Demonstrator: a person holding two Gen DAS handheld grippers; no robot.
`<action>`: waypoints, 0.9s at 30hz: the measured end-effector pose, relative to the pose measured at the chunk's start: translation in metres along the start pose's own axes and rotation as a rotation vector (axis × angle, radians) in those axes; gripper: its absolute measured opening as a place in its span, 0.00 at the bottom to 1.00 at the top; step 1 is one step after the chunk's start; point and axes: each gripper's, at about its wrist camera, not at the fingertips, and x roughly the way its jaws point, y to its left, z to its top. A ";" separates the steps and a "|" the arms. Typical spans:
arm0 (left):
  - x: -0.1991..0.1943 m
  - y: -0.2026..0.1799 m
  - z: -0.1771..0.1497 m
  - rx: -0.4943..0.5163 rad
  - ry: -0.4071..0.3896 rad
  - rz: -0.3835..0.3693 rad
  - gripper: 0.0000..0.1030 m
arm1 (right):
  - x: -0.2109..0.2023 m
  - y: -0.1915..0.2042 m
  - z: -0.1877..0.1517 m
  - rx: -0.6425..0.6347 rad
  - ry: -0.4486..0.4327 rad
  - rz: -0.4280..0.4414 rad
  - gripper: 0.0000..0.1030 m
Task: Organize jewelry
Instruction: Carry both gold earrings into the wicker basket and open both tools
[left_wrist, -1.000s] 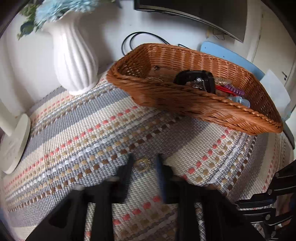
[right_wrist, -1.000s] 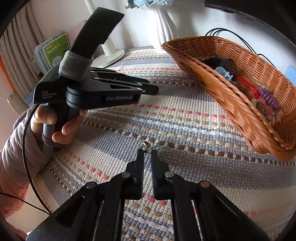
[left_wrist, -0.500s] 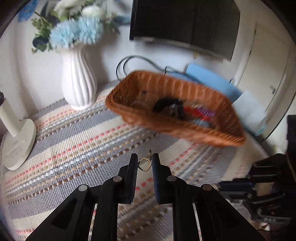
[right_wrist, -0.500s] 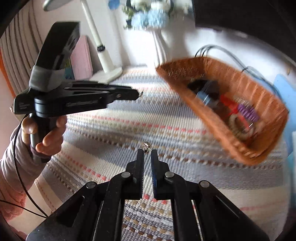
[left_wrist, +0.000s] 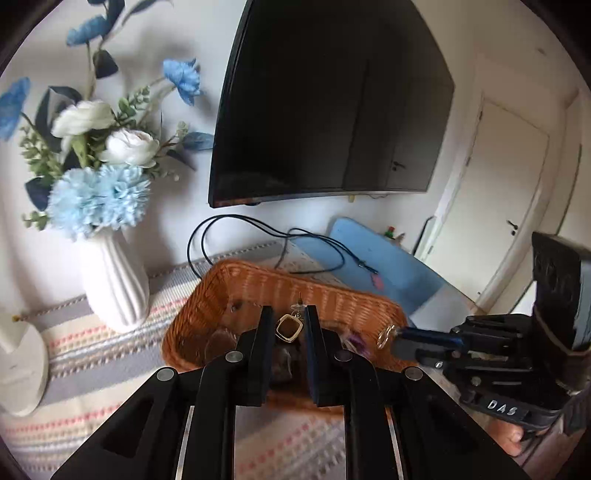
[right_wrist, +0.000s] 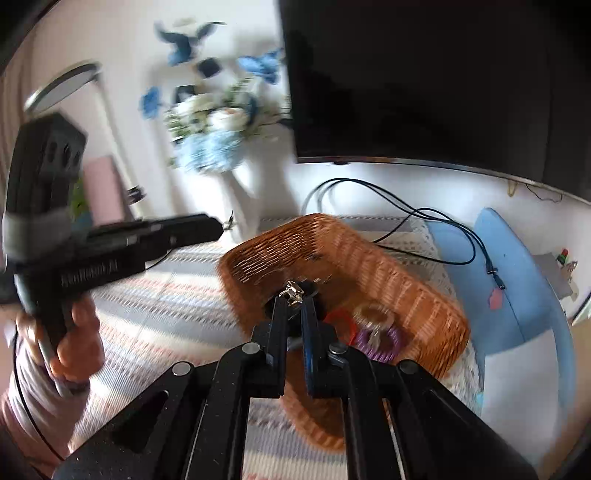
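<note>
My left gripper (left_wrist: 289, 324) is shut on a gold square earring (left_wrist: 289, 328) and holds it in the air above the near side of the brown wicker basket (left_wrist: 258, 284). My right gripper (right_wrist: 294, 300) is shut on a small silver earring (right_wrist: 291, 288), also raised over the basket (right_wrist: 369, 258). The right gripper also shows in the left wrist view (left_wrist: 397, 338) at the basket's right rim, with its earring (left_wrist: 385, 335) at the tip. The left gripper shows in the right wrist view (right_wrist: 218, 227), left of the basket. The basket holds a dark item, a red band (right_wrist: 341, 325) and a purple coil (right_wrist: 380, 341).
A white vase (left_wrist: 114, 284) of blue and white flowers stands left of the basket on the striped woven mat (left_wrist: 92, 354). A lamp base (left_wrist: 22, 365) is at the far left. A dark screen (left_wrist: 325, 107), black cables (left_wrist: 258, 229) and a blue chair (right_wrist: 517, 295) lie behind and right.
Both grippers have risen from the mat with their earrings and moved toward the basket; the left one closed on the gold earring a second ago.
</note>
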 end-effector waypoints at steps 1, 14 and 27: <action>0.010 0.003 0.001 -0.013 0.006 0.007 0.15 | 0.013 -0.010 0.006 0.028 0.027 -0.020 0.08; 0.098 0.043 -0.018 -0.115 0.125 0.021 0.16 | 0.109 -0.064 0.017 0.242 0.222 -0.039 0.08; -0.002 -0.003 0.000 -0.016 0.004 0.042 0.54 | -0.010 -0.027 0.013 0.181 0.033 -0.053 0.28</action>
